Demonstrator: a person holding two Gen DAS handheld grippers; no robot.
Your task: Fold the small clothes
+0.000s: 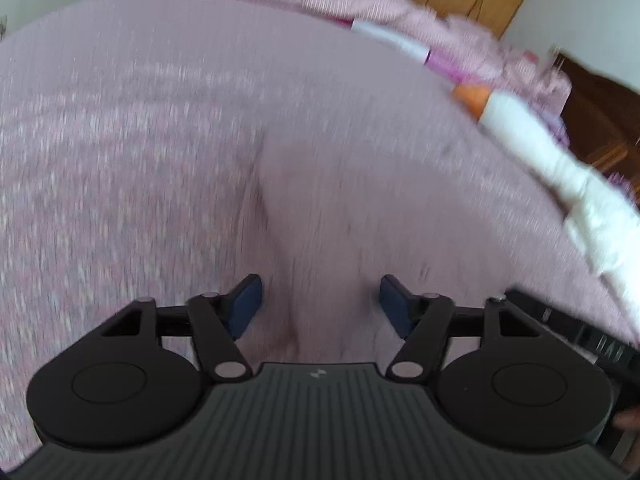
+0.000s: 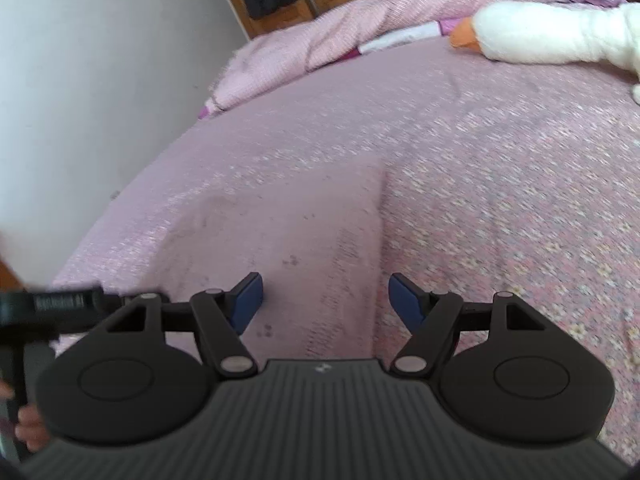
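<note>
Pink garment (image 2: 288,232) flat (right edge crisp); both grippers (image 1: 320,304) (image 2: 325,304) agape.

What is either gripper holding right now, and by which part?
Nothing. The left gripper and right gripper are both open and empty above the pink garment on the bed.

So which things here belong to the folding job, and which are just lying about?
Belongs to the job:
- small pale pink cloth with faint dark prints, flat on the bed
- left claw, open
- right claw, open

Just lying about:
- white plush toy with orange beak
- crumpled pink blanket
- pink patterned bedspread
</note>
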